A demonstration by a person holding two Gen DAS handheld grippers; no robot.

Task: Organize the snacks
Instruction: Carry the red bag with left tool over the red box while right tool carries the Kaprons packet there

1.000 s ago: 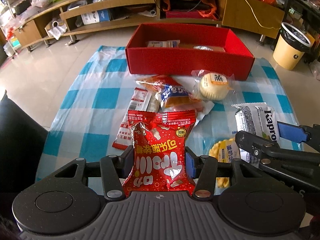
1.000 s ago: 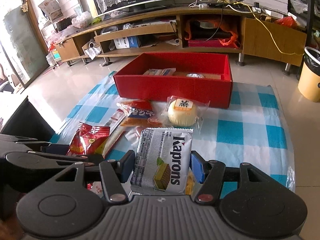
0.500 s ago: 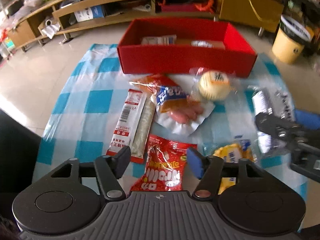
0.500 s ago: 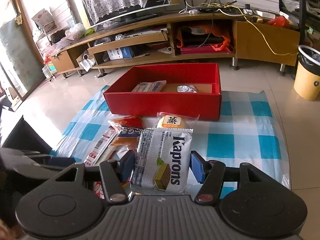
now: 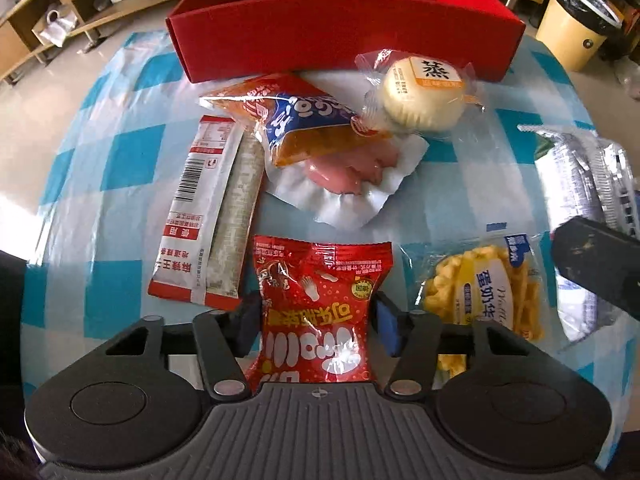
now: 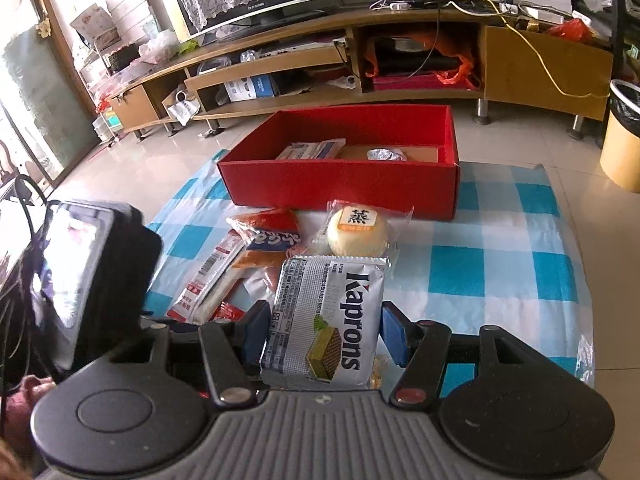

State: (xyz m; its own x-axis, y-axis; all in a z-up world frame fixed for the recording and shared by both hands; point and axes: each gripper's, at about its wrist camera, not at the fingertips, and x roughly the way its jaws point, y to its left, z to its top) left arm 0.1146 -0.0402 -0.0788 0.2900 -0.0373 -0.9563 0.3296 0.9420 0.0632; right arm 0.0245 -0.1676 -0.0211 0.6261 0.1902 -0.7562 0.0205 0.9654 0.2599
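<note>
Left gripper (image 5: pixel 316 320) had its fingers closing around the red snack bag (image 5: pixel 320 304) at the bottom centre of its view, bag lying on the checkered cloth (image 5: pixel 120 152). Right gripper (image 6: pixel 322 330) was clamped on the wafer pack (image 6: pixel 326 316), bottom centre, with the red box (image 6: pixel 344 180) sitting further up mid-frame.

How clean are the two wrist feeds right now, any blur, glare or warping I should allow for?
Left wrist: sharp centrally, fisheye bowing the red box; silver wafer pack smeared at right edge. Right wrist: crisp; window light washes out the left side, screen glaring.
</note>
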